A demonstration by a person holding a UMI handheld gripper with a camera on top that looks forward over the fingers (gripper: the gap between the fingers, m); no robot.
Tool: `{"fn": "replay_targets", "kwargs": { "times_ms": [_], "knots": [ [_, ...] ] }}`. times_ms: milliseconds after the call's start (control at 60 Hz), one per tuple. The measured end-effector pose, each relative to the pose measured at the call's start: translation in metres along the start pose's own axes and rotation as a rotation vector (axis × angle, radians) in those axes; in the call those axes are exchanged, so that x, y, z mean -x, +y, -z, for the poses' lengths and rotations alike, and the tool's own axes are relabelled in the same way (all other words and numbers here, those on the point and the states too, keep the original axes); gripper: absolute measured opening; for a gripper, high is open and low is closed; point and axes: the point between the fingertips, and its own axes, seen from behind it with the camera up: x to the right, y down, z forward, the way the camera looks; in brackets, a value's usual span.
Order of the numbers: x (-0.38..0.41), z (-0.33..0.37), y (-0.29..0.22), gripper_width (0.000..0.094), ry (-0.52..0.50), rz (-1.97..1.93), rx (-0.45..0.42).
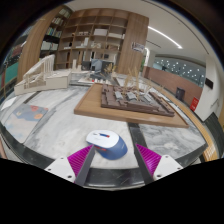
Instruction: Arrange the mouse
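A large room with tall wooden shelving [95, 35] along the back wall and a long ceiling light [165, 38] opens beyond a pale, marble-veined tabletop [60, 125] with a glossy, smooth look. On that surface, past the fingers, lies a flat wooden board [125, 100] carrying small dark model-like pieces whose detail is too fine to make out. To the left, further back, stands a pale architectural model [42, 72] of thin light sheets, its far parts bent by the lens. The mouse [107, 145] is a rounded, smooth shape, white on its left half and blue-grey on its right, resting on the table just ahead of and between the fingers. The gripper [111, 160] stands wide open, its magenta pads [80, 159] angled outward at either side, with clear gaps between them and the mouse; neither pad touches it. The mouse's near edge is cut off by the dark bar of the gripper body below.
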Motion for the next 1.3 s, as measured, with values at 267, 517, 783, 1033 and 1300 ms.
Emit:
{"fn": "replay_targets", "kwargs": {
  "times_ms": [267,517,783,1033,1300],
  "knots": [
    [-0.010,-0.053,-0.016,0.0818,-0.090,-0.106,0.012],
    [-0.009,-0.079,-0.025,0.0551,-0.106,-0.161,0.019],
    [0.037,-0.021,-0.096,0.0398,-0.061,-0.365,-0.059],
    [0.280,0.044,-0.136,0.0396,-0.182,-0.262,-0.084],
    [0.379,0.008,-0.054,0.0459,-0.171,-0.139,0.115]
  ]
}}
